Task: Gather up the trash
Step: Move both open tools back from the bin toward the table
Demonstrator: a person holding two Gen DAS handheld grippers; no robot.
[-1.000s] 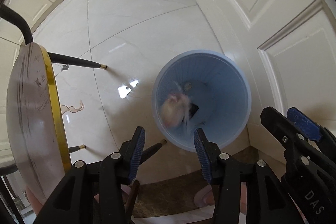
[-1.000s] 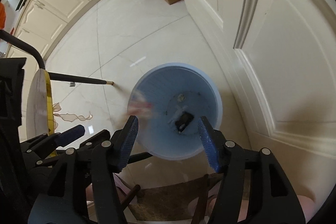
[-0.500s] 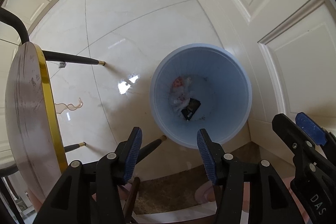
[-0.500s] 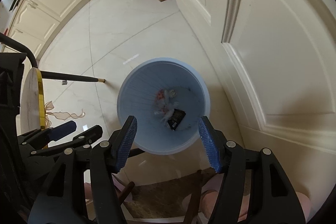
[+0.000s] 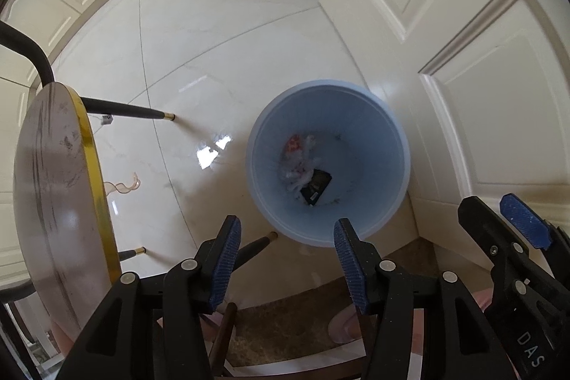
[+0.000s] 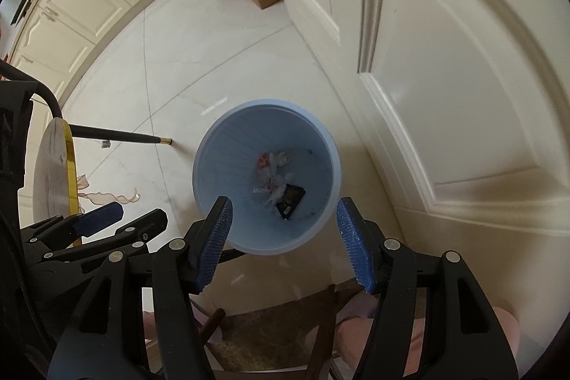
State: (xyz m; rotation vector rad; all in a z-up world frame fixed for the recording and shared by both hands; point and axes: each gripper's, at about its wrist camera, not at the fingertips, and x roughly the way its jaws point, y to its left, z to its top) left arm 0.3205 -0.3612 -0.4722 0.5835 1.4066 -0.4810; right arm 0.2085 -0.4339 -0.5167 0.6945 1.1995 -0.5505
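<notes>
Hanging above blue bin [image 5: 392,138]: L gripper [image 5: 286,259] & R gripper [image 6: 283,241], both w/ fingers apart, empty. Trash [image 5: 302,162] lies at bin bottom, prob. wrappers.

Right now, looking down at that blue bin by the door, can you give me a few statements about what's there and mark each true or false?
1. The blue bin has trash lying at its bottom. True.
2. The left gripper is clamped on a wrapper. False: its jaws stand apart with nothing between them.
3. A black packet lies among the crumpled wrappers in the bin. True.
4. The bin is tipped on its side. False: it stands upright on the tiled floor.
5. The right gripper holds nothing. True.
</notes>
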